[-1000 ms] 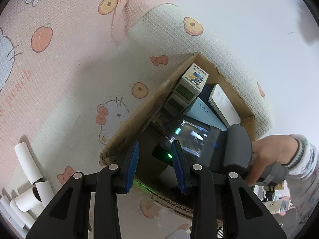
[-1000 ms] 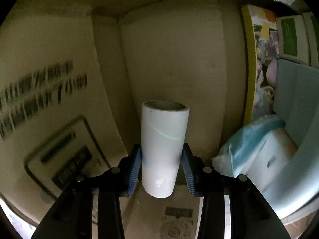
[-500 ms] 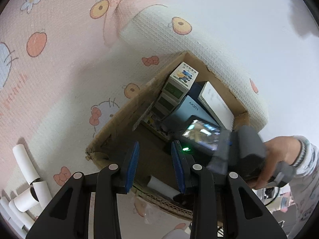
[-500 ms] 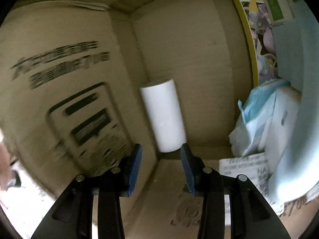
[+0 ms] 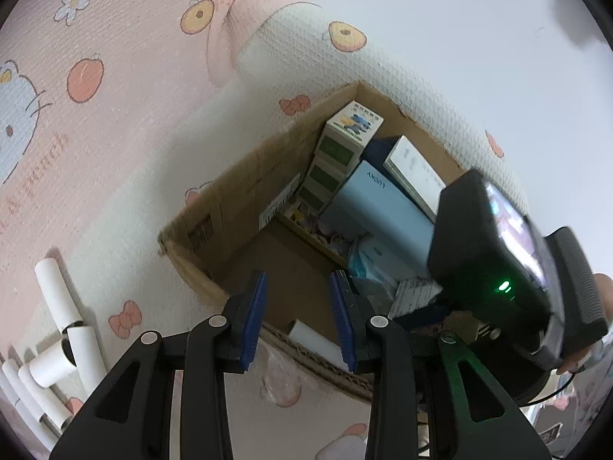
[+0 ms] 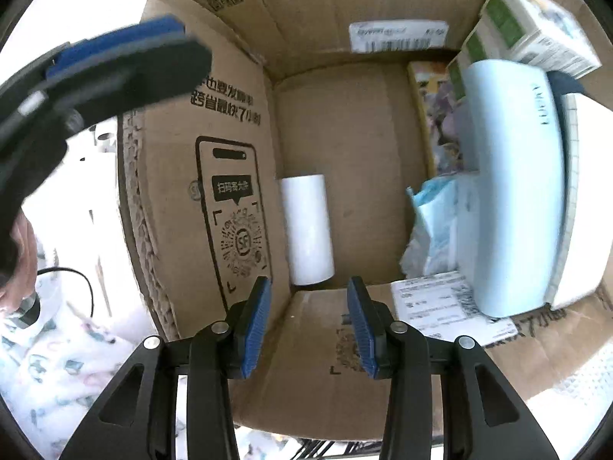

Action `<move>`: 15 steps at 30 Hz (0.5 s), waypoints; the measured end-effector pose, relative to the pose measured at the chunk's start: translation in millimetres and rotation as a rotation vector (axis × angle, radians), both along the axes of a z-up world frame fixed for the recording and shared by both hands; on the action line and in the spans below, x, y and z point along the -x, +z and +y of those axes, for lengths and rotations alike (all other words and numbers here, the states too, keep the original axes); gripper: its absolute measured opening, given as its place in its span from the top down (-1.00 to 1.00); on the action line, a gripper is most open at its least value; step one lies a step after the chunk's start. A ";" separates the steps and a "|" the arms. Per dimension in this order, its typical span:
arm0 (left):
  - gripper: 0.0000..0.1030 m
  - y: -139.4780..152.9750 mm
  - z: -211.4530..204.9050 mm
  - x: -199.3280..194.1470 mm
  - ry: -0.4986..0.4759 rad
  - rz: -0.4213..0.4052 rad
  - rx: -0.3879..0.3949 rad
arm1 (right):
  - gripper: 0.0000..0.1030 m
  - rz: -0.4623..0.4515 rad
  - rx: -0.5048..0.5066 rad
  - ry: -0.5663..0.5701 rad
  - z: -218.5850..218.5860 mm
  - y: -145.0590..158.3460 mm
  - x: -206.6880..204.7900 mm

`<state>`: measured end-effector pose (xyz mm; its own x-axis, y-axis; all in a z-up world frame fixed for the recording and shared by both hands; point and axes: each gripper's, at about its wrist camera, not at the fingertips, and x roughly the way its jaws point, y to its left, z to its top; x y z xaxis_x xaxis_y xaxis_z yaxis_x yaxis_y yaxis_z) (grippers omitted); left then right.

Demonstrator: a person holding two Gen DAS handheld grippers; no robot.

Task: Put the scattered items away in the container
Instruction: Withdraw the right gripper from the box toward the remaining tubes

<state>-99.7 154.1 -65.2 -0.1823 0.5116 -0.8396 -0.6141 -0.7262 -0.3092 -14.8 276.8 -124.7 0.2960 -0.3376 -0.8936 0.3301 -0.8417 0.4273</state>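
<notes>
Inside, just ahead of the right gripper [image 6: 308, 329], a white cardboard tube [image 6: 306, 228] lay on the floor of the open brown cardboard box [image 6: 345, 122], against the box's left wall with its printed phone drawing and code square. The right gripper's blue-padded jaws stood apart with nothing between them, the tube clear of both pads and beyond their tips. To the right of those jaws a pale blue rectangular box [image 6: 513, 188] leaned over a crumpled blue-and-white plastic packet [image 6: 433, 226], with green-and-white cartons [image 6: 525, 27] stacked in the far right corner and a white shipping label [image 6: 440, 303] flat on the box floor. Up and to the left of the jaws, the left gripper's blurred black finger with its blue pad [image 6: 115, 44] crossed the picture. From the left wrist view, the left gripper [image 5: 299, 322] hovered over the near rim of the same box, jaws parted and empty; an end of the white tube showed just beyond and between its tips, below the rim. To the right of those jaws sat the black body of the right gripper with a green light [image 5: 502, 287], held by a hand [image 5: 601, 283] at the picture's edge. Far to the left of the jaws, a scatter of more white cardboard tubes [image 5: 65, 337] rested on the pink and white cartoon-print quilt [image 5: 115, 134], well apart from the box.
</notes>
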 end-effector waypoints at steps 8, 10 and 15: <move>0.18 12.8 -4.3 -41.8 0.017 0.121 0.013 | 0.21 0.303 -0.136 -0.035 -49.7 60.9 -37.7; 0.13 17.1 -8.7 -52.5 0.018 0.144 0.001 | 0.14 0.385 -0.175 -0.026 -39.0 65.4 -55.0; -0.03 18.8 -28.6 -76.9 0.063 0.211 -0.004 | -0.01 0.570 -0.247 0.029 -50.7 26.2 -34.3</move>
<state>-22.8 125.5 -46.4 -0.3853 0.4970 -0.7775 -0.6188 -0.7642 -0.1819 19.5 226.1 -98.5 -0.2447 -0.1000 -0.9644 0.4731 -0.8805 -0.0287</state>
